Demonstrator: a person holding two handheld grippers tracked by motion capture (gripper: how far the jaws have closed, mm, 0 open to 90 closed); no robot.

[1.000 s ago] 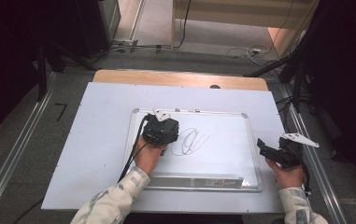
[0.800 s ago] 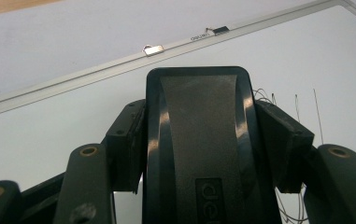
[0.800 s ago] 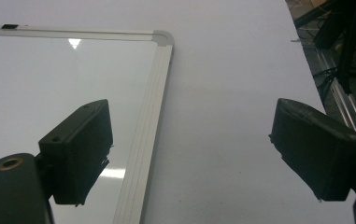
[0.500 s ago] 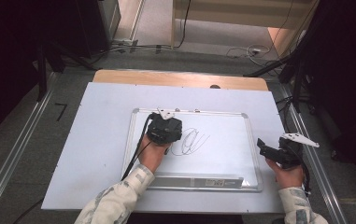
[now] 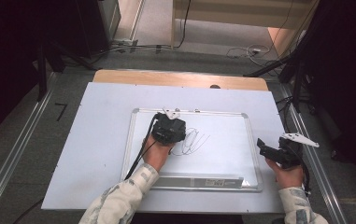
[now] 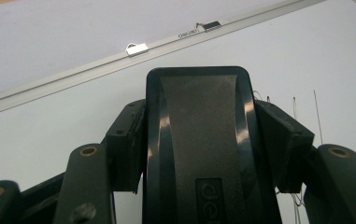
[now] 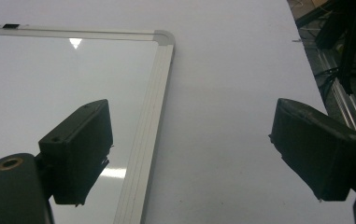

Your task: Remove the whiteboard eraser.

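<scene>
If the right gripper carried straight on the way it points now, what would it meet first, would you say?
Probably the whiteboard's right frame edge: the open right gripper points over it, and bare table lies beyond. Depth is hard to judge.

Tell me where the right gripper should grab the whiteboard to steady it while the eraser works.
Take the whiteboard's right frame edge, probably from the table side to its right. That narrow raised aluminium rail lies just left of the open right gripper and is bare. The left gripper is shut on the black eraser, over the scribbles mid-board, well clear of it.
</scene>
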